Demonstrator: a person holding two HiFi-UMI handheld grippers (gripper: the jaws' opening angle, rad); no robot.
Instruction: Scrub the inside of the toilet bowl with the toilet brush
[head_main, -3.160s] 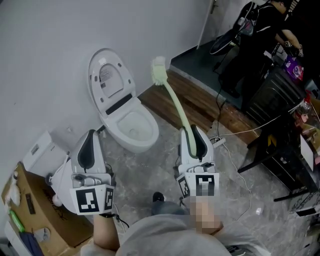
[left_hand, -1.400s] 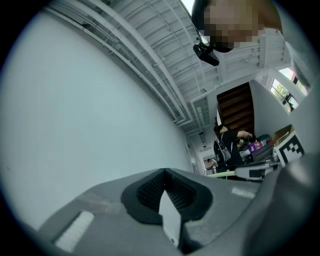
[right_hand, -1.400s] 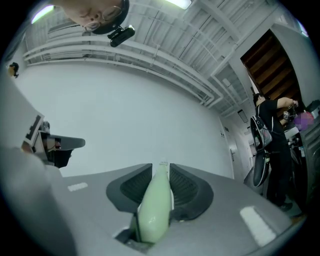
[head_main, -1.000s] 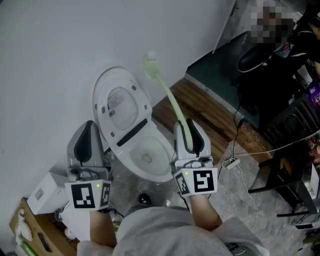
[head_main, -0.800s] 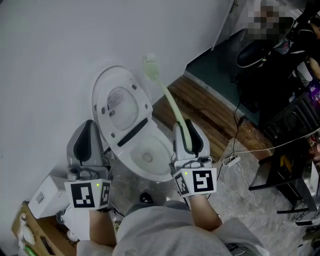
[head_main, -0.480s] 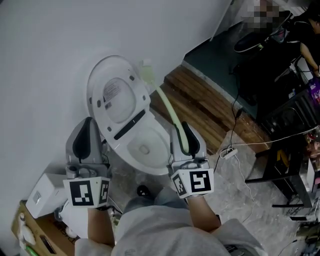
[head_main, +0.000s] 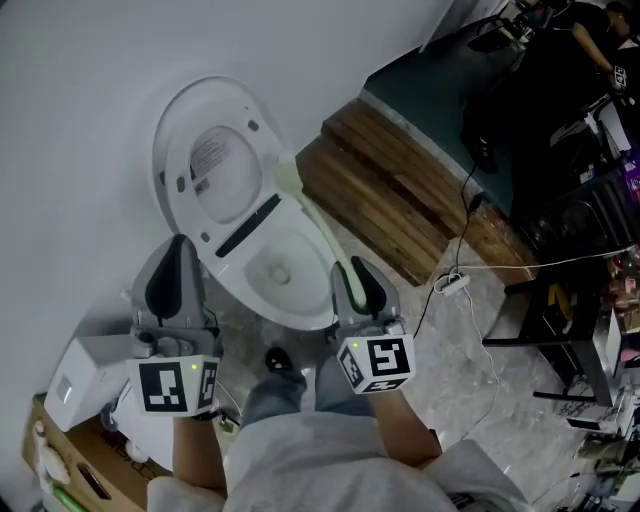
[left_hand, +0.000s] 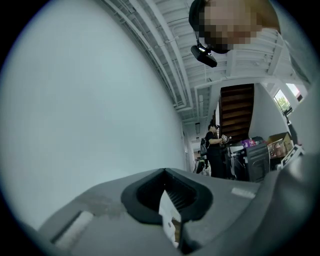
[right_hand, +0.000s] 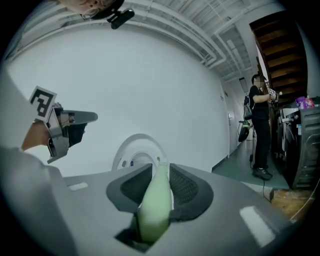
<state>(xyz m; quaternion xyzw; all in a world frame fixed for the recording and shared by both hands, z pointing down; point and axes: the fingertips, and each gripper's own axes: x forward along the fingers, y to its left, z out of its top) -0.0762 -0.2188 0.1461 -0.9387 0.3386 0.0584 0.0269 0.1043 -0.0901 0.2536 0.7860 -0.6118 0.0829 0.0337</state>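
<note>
The white toilet stands against the wall with its lid (head_main: 208, 165) raised and its bowl (head_main: 272, 268) open. My right gripper (head_main: 352, 280) is at the bowl's right rim, shut on the pale green handle (head_main: 318, 228) of the toilet brush. The brush head (head_main: 286, 176) is near the hinge at the bowl's back right. In the right gripper view the handle (right_hand: 152, 210) runs between the jaws of that gripper (right_hand: 155, 185) toward the lid (right_hand: 134, 150). My left gripper (head_main: 178, 262) is left of the bowl, its jaws (left_hand: 167, 200) shut on nothing.
A wooden step (head_main: 400, 190) runs right of the toilet. A power strip with cables (head_main: 450, 283) lies on the stone floor. Black furniture (head_main: 590, 230) stands far right. A white box (head_main: 85, 365) and a cardboard box (head_main: 70, 460) sit at lower left. A person (right_hand: 260, 125) stands far off.
The brush head has come down from the wall above the lid to the bowl's back right rim. My right gripper moved down and left with it. The left gripper has stayed put.
</note>
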